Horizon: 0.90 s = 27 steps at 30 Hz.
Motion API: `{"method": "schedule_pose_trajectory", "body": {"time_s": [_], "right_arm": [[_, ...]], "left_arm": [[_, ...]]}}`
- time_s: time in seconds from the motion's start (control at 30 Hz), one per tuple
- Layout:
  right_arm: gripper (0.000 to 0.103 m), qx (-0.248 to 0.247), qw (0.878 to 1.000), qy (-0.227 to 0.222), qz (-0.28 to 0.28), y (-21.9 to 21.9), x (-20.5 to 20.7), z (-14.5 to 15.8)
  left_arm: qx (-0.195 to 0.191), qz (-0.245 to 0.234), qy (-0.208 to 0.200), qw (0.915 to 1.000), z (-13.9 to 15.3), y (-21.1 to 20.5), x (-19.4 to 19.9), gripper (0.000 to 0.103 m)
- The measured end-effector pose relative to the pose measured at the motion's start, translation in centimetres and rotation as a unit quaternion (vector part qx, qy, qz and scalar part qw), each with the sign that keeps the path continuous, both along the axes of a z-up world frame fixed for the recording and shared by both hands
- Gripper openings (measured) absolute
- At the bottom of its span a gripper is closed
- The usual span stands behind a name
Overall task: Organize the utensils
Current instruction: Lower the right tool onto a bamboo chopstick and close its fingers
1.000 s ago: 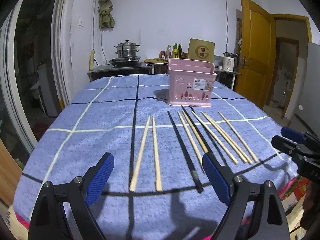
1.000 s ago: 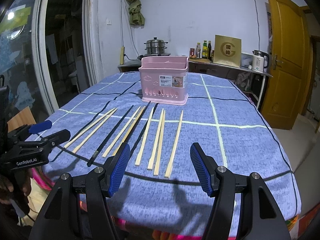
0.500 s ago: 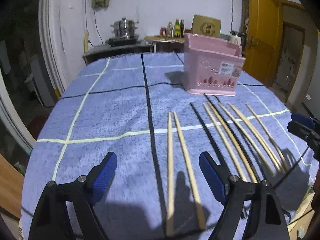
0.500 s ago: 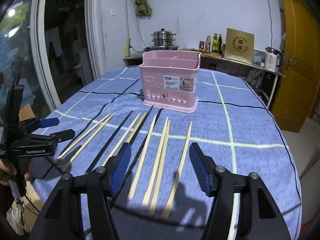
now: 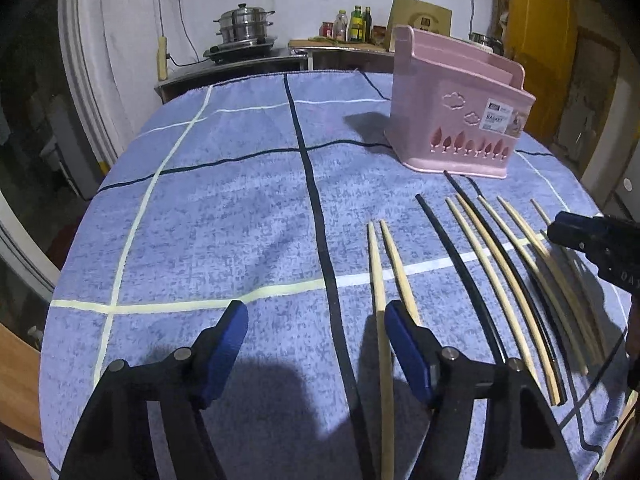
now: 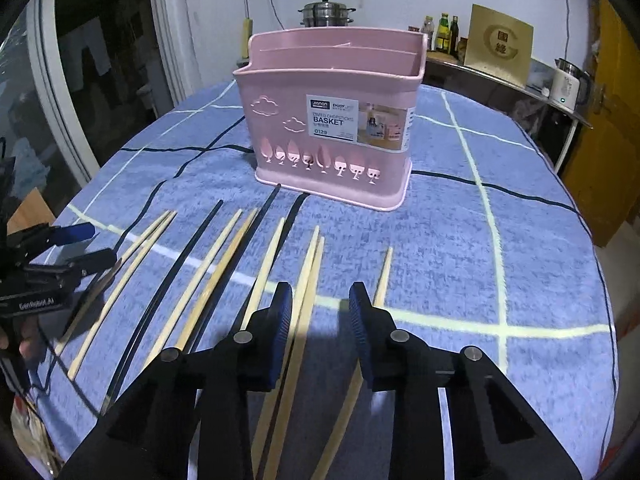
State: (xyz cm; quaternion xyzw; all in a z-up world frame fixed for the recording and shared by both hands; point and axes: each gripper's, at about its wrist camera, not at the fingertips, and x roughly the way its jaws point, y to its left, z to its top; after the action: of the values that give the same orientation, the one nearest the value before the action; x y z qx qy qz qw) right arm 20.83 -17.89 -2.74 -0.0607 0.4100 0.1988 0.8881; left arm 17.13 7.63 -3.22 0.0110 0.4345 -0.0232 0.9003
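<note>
Cloth [image 5: 224, 216], blue with pale and dark lines, covers our table; steamer pot [image 5: 245, 24] and bottles [image 6: 442, 32] sit behind. Pink basket [image 6: 332, 120] stands mid-frame, chopsticks [image 6: 224, 264] fanned below it. Since earlier we've moved closer; left gripper [image 5: 316, 344] and right gripper [image 6: 320, 316] are closing, gripping nothing.

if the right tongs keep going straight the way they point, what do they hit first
Most likely the blue tablecloth between the pair of bamboo chopsticks and the single one; the closing right tongs hold nothing. Depth is uncertain.
</note>
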Motion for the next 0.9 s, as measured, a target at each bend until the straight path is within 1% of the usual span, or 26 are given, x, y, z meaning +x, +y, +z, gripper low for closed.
{"method": "schedule_pose_trajectory", "body": {"time_s": [0.23,0.33,0.43,0.67,0.77,0.83,0.9], "right_arm": [[0.03,-0.012,1.0,0.021,-0.003,-0.1,0.7,-1.0],[0.029,-0.016,1.0,0.02,0.0,-0.2,0.6,-0.9],[0.025,-0.02,1.0,0.019,0.003,0.2,0.8,-0.9],[0.025,-0.025,0.999,0.027,-0.001,0.5,1.4,-1.1],[0.025,-0.041,0.999,0.023,0.003,1.4,1.7,-1.3],[0.025,-0.042,0.999,0.024,0.003,1.5,1.9,-1.3],[0.025,-0.043,0.999,0.027,0.001,1.7,2.3,-1.3]], "left_arm": [[0.003,-0.008,0.008,0.9999,-0.5,-0.4,0.4,0.07],[0.008,-0.009,0.011,0.9999,-0.7,-0.6,0.6,0.07],[0.008,-0.007,0.012,0.9999,-0.8,-0.5,0.6,0.07],[0.015,-0.005,0.014,0.9998,-0.8,-0.7,0.6,0.07],[0.016,-0.004,0.017,0.9997,-0.8,-0.8,1.0,0.07],[0.013,-0.004,0.021,0.9997,-0.7,-0.8,1.3,0.068],[0.011,-0.01,0.025,0.9996,-0.6,-1.0,1.6,0.061]]}}
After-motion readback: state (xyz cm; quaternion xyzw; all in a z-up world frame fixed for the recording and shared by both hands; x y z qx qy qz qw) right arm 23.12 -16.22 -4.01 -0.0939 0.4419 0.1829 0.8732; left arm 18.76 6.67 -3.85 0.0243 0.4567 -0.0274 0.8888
